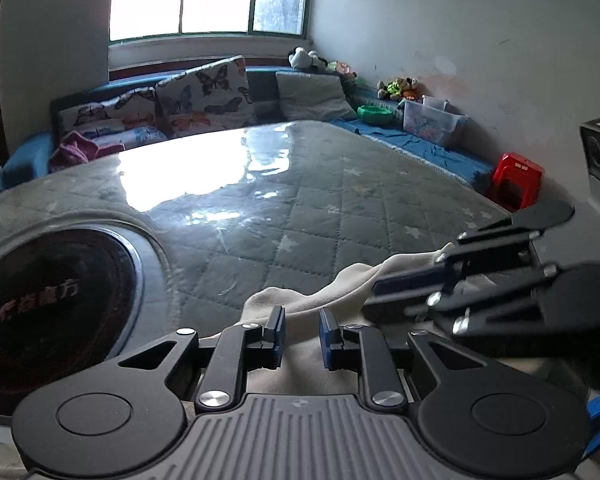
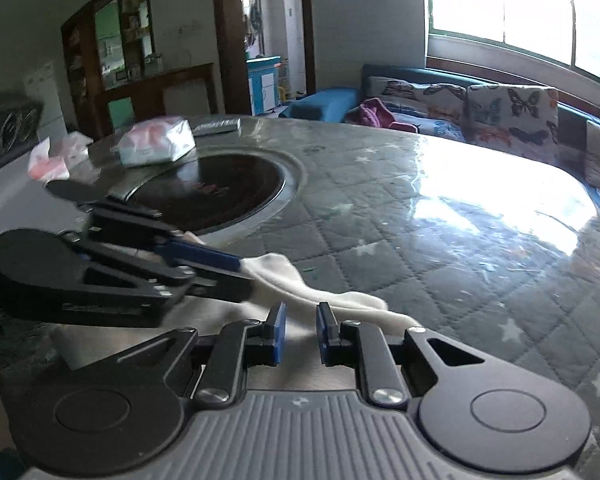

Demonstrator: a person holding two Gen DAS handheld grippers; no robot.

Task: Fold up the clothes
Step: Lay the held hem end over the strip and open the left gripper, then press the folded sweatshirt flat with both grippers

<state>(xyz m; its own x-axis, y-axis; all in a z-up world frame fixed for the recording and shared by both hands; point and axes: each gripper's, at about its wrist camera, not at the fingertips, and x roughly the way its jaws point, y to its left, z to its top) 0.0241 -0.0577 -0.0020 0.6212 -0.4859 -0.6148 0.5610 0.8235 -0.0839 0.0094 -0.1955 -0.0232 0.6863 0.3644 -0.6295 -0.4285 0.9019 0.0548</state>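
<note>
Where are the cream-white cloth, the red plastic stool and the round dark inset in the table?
Cream-white cloth (image 1: pixel 300 298): left wrist view, raised fold.
Red plastic stool (image 1: pixel 518 170): left wrist view, seat top.
Round dark inset (image 2: pixel 220 190): right wrist view, centre.

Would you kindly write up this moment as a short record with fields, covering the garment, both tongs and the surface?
garment: cream cloth, bunched, lying at the near edge of the table
surface: table with a grey quilted star cover under clear plastic
left tongs: jaws narrow, closed on a fold of the cloth
right tongs: jaws narrow, closed on the cloth beside the left pair
built-in item: round dark cooktop set into the table
other items: white packet beyond the cooktop; red stool by the wall
</note>
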